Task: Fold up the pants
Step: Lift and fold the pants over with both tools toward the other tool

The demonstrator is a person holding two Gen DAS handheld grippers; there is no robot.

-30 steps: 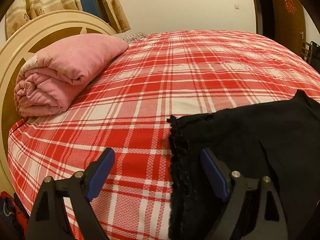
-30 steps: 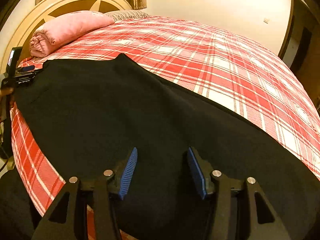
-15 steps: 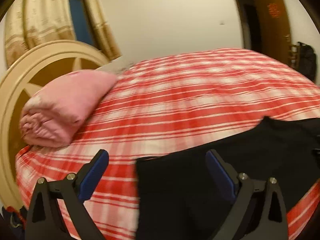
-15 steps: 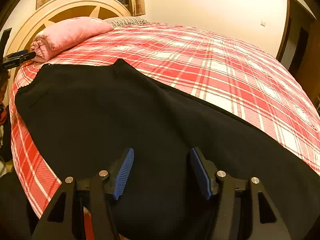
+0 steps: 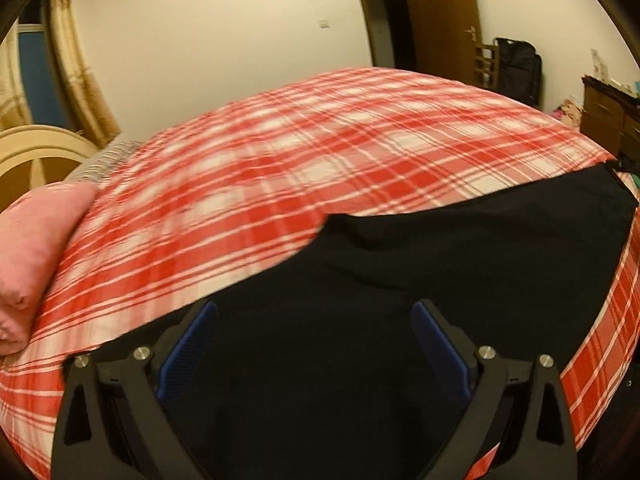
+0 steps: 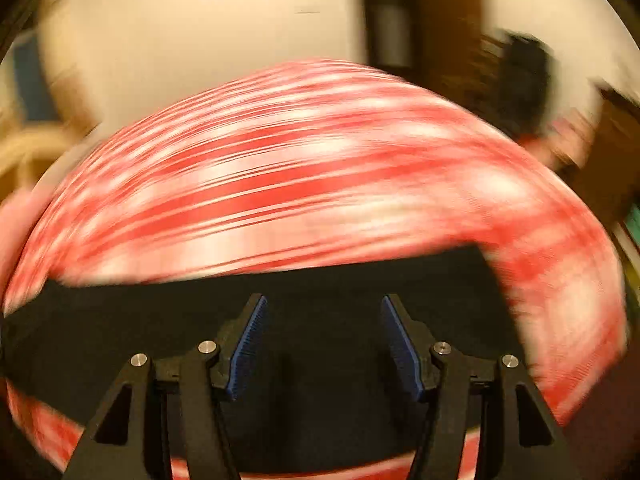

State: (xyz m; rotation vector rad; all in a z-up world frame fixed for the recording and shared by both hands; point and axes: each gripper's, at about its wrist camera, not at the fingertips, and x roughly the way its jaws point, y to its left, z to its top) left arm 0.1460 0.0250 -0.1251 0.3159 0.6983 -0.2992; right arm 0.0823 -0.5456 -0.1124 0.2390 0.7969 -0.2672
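Black pants (image 5: 460, 264) lie spread along the near edge of a bed with a red and white plaid cover (image 5: 304, 152). My left gripper (image 5: 316, 320) hangs open over the dark cloth, blue pads wide apart, nothing between them. The right wrist view is heavily motion-blurred. There the pants (image 6: 140, 320) form a dark band across the lower frame, and my right gripper (image 6: 322, 312) stands open above them with nothing held.
A pink folded quilt (image 5: 32, 236) rests at the left by the cream headboard (image 5: 36, 148). Past the bed are a brown door (image 5: 440, 20), a black bag on a rack (image 5: 516, 68) and a wooden dresser (image 5: 612, 116).
Both grippers have swung to the right, so the views now face the door and dresser. The left gripper moved from the pants' edge to over the cloth. Both stayed open.
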